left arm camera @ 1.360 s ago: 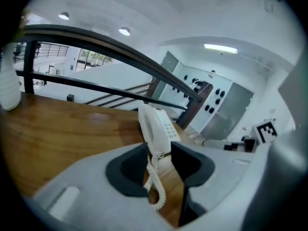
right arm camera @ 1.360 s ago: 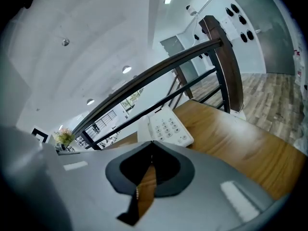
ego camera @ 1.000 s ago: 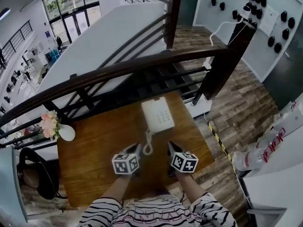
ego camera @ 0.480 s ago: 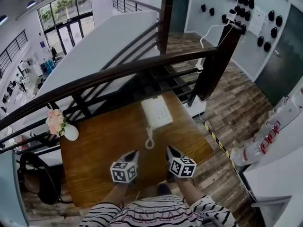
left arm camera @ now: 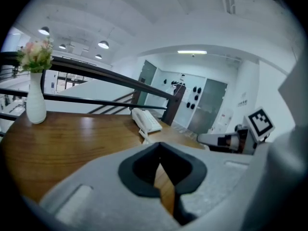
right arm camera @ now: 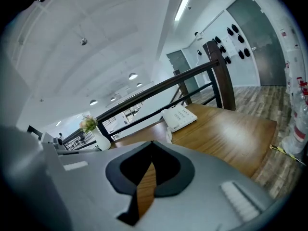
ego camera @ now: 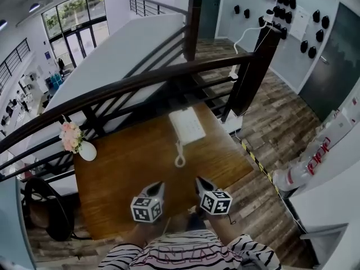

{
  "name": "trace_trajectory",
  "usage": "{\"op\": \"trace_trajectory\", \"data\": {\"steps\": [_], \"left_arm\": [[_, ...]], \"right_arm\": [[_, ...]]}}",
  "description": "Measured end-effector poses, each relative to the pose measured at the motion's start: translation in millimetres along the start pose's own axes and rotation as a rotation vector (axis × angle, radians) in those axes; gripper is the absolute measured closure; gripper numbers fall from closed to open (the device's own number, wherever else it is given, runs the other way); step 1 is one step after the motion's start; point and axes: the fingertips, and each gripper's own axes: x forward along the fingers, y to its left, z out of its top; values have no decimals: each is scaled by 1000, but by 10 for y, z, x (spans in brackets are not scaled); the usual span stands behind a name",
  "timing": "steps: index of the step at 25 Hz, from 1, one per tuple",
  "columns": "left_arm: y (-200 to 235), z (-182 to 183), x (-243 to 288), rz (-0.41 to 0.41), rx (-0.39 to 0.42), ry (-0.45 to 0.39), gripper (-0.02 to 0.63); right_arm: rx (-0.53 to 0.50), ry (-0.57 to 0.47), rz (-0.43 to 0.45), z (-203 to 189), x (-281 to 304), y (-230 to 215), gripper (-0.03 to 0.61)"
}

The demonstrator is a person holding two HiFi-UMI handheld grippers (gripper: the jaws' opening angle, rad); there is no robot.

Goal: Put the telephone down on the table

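A white telephone (ego camera: 187, 126) lies on the far side of the wooden table (ego camera: 124, 167), its coiled cord (ego camera: 179, 156) trailing toward me. The left gripper view shows the telephone (left arm camera: 146, 120) far ahead, and so does the right gripper view (right arm camera: 179, 117). My left gripper (ego camera: 156, 185) and right gripper (ego camera: 200, 182) hover side by side over the table's near edge, well short of the phone. Both are shut with nothing between the jaws.
A white vase with pink flowers (ego camera: 79, 143) stands at the table's far left corner. A dark wooden railing (ego camera: 169, 77) runs behind the table. A black chair (ego camera: 48, 210) sits at the left. Wood floor with striped tape (ego camera: 256, 162) lies to the right.
Both grippers have drawn back toward me from beside the cord to the table's near edge. The telephone has stayed where it lay.
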Motion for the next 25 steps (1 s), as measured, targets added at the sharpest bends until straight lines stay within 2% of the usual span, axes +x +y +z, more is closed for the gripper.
{"op": "trace_trajectory", "data": {"steps": [11, 25], "left_arm": [[11, -333, -553, 38, 13, 12, 612], [-6, -508, -760, 61, 4, 10, 612]], "right_arm": [[-4, 24, 24, -376, -268, 305, 578], [-58, 42, 45, -554, -397, 501, 580]]}}
